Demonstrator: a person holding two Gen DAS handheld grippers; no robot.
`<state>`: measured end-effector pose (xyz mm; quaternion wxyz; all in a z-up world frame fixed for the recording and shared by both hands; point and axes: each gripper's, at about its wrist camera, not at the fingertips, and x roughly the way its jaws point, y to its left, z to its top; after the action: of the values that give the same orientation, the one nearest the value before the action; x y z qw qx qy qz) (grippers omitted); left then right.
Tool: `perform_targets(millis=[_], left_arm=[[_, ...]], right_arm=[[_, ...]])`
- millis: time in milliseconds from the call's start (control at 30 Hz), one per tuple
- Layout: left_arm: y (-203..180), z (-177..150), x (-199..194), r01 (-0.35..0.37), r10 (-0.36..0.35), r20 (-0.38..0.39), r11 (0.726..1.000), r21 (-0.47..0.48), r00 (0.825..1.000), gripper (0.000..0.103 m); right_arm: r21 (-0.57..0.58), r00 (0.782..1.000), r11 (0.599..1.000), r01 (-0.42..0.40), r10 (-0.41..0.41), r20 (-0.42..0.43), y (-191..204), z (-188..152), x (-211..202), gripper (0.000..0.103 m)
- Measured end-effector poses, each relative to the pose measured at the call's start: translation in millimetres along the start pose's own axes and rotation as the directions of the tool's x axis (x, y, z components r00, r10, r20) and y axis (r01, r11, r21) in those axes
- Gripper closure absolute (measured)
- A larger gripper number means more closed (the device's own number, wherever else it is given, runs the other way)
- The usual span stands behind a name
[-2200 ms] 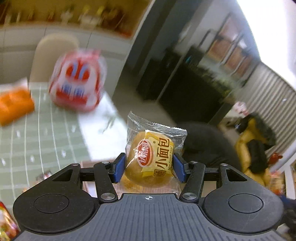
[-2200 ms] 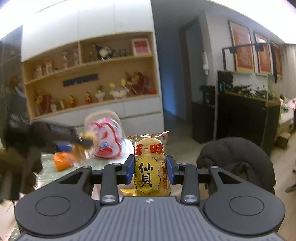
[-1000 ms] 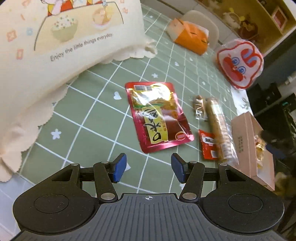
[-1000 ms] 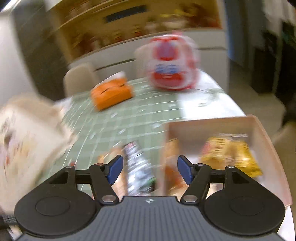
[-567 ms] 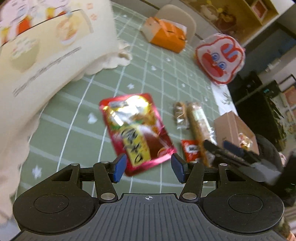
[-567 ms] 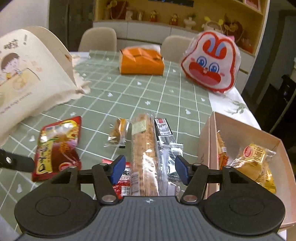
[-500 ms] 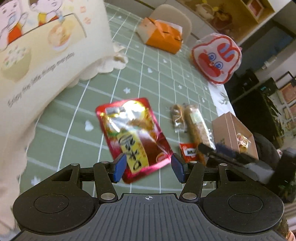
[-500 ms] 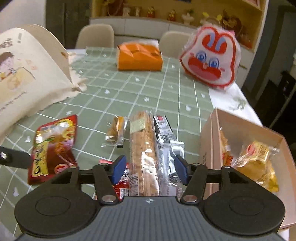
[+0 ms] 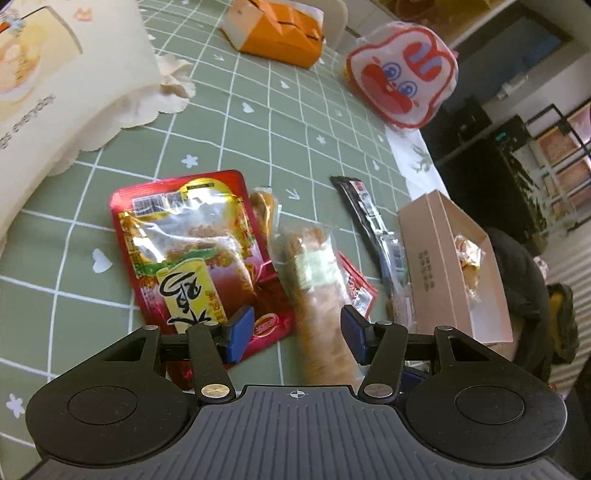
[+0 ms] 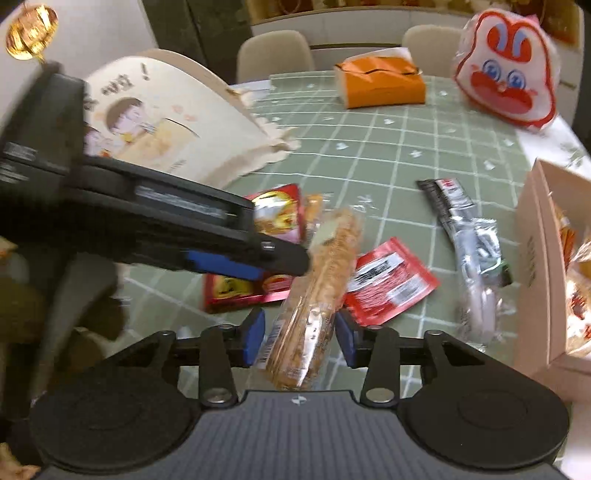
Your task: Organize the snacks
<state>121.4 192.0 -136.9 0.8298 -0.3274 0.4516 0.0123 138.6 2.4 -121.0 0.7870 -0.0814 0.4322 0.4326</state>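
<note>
A long clear-wrapped biscuit stick pack (image 10: pixel 317 295) lies lifted between the blue pads of my right gripper (image 10: pixel 299 338), whose jaws close around its near end. The same pack (image 9: pixel 317 280) runs between the open jaws of my left gripper (image 9: pixel 297 332), untouched by its pads. The left gripper also shows in the right wrist view (image 10: pixel 221 258), just left of the pack. A big red pouch (image 9: pixel 184 251), a small red sachet (image 10: pixel 388 284), a black-and-silver stick pack (image 10: pixel 469 236) and a small brown wrapped snack (image 9: pixel 266 214) lie on the green checked cloth. A pink cardboard box (image 9: pixel 436 266) at the right holds wrapped snacks.
A cream printed bag (image 9: pixel 55 85) fills the left side. An orange tissue box (image 9: pixel 277 33) and a red-and-white rabbit-face bag (image 9: pixel 402 74) stand at the far end. Chairs (image 10: pixel 277 55) stand behind the table. A dark jacket (image 9: pixel 524 280) lies beyond the box.
Both grippers, empty since dropping their snacks, have moved down to the loose snacks. The right gripper has closed in on the long biscuit pack and lifted its near end.
</note>
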Motion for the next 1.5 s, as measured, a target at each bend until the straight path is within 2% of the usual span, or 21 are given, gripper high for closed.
perform_targets(millis=[67, 133, 200, 333, 400, 433, 533, 600, 700, 767, 833, 933, 1000, 1033, 1100, 1167, 1200, 1267, 1333, 1433, 1500], left_arm=[[-9.1, 0.8, 3.3, -0.02, 0.02, -0.005, 0.999, 0.047, 1.0, 0.046], [-19.8, 2.3, 6.5, -0.019, 0.02, -0.012, 0.995, 0.1, 1.0, 0.046], [-31.3, 2.4, 12.1, -0.018, 0.021, -0.018, 0.987, 0.159, 1.0, 0.046], [-46.2, -5.3, 31.5, -0.092, 0.105, -0.037, 0.963, 0.255, 0.994, 0.047], [-49.5, -11.2, 33.7, -0.102, 0.113, -0.021, 0.953, 0.286, 0.993, 0.057], [-50.2, -13.4, 31.8, -0.1, 0.109, -0.014, 0.949, 0.298, 0.994, 0.059], [-44.7, -18.1, 20.0, -0.109, 0.117, -0.008, 0.947, 0.303, 0.993, 0.063], [-33.1, -22.5, 8.7, -0.113, 0.122, -0.018, 0.955, 0.274, 0.992, 0.066], [-15.2, -34.4, -11.0, -0.13, 0.14, -0.028, 0.964, 0.231, 0.99, 0.068], [-7.3, -43.3, -22.3, -0.14, 0.151, -0.037, 0.967, 0.211, 0.988, 0.068], [-3.0, -50.4, -29.5, -0.14, 0.154, -0.051, 0.968, 0.207, 0.987, 0.068], [-1.7, -57.3, -34.2, -0.133, 0.147, -0.053, 0.969, 0.21, 0.988, 0.068], [-0.6, -59.0, -35.8, -0.129, 0.142, -0.052, 0.971, 0.2, 0.989, 0.068], [0.0, -59.4, -36.7, -0.127, 0.14, -0.053, 0.972, 0.197, 0.989, 0.068], [0.6, -61.3, -37.7, -0.125, 0.138, -0.055, 0.973, 0.193, 0.989, 0.068], [1.5, -62.9, -38.7, -0.122, 0.136, -0.061, 0.973, 0.195, 0.989, 0.068], [1.4, -63.2, -39.3, -0.121, 0.136, -0.064, 0.973, 0.197, 0.989, 0.068], [1.7, -63.3, -38.5, -0.12, 0.135, -0.065, 0.974, 0.194, 0.989, 0.068], [1.8, -62.3, -35.5, -0.119, 0.134, -0.068, 0.975, 0.188, 0.989, 0.067], [-2.3, -62.6, -31.6, -0.116, 0.13, -0.068, 0.976, 0.184, 0.989, 0.067], [-7.9, -66.1, -28.9, -0.113, 0.128, -0.071, 0.976, 0.185, 0.989, 0.067]], right_arm=[[0.003, 0.999, 0.999, -0.046, 0.046, 0.011, -3.9, -0.1, -11.2, 0.053], [-0.014, 0.998, 0.998, -0.054, 0.054, 0.022, -6.6, -2.0, -21.3, 0.048], [-0.05, 1.0, 0.999, -0.012, 0.013, 0.018, -6.2, -4.9, -26.3, 0.047], [-0.105, 0.998, 0.993, 0.061, -0.062, -0.004, -8.3, -10.6, -30.9, 0.047], [-0.137, 0.995, 0.986, 0.095, -0.096, -0.001, -9.9, -11.6, -32.3, 0.046], [-0.156, 0.99, 0.978, 0.139, -0.139, 0.007, -10.8, -12.5, -32.1, 0.045], [-0.14, 0.96, 0.95, 0.28, -0.279, 0.027, -16.3, -9.0, -25.1, 0.044], [-0.083, 0.96, 0.957, 0.278, -0.276, 0.04, -22.5, -3.3, -23.8, 0.044], [-0.001, 0.963, 0.966, 0.26, -0.26, 0.066, -28.5, 8.1, -17.9, 0.033], [0.036, 0.962, 0.964, 0.262, -0.264, 0.074, -30.6, 19.3, -5.2, 0.033], [0.075, 0.97, 0.971, 0.228, -0.233, 0.071, -29.9, 31.5, 10.1, 0.033], [0.127, 0.989, 0.984, 0.127, -0.135, 0.056, -23.7, 53.3, 37.2, 0.04], [0.143, 0.992, 0.984, 0.102, -0.11, 0.053, -18.3, 66.3, 54.6, 0.046], [0.14, 0.992, 0.985, 0.105, -0.113, 0.048, -15.0, 73.4, 66.6, 0.051], [0.11, 0.988, 0.983, 0.145, -0.149, 0.029, -6.9, 80.3, 86.2, 0.054], [0.084, 0.986, 0.983, 0.164, -0.163, -0.013, -1.3, 81.6, 102.2, 0.068], [0.09, 0.989, 0.985, 0.147, -0.144, -0.03, -0.5, 80.1, 105.9, 0.072], [0.085, 0.99, 0.987, 0.137, -0.134, -0.041, 4.1, 76.1, 104.3, 0.078], [0.071, 0.99, 0.988, 0.139, -0.136, -0.045, 4.3, 69.4, 94.4, 0.079], [0.094, 0.994, 0.99, 0.105, -0.102, -0.043, -3.6, 52.7, 66.6, 0.083], [0.104, 0.993, 0.988, 0.114, -0.111, -0.034, -8.6, 39.8, 45.5, 0.087]])
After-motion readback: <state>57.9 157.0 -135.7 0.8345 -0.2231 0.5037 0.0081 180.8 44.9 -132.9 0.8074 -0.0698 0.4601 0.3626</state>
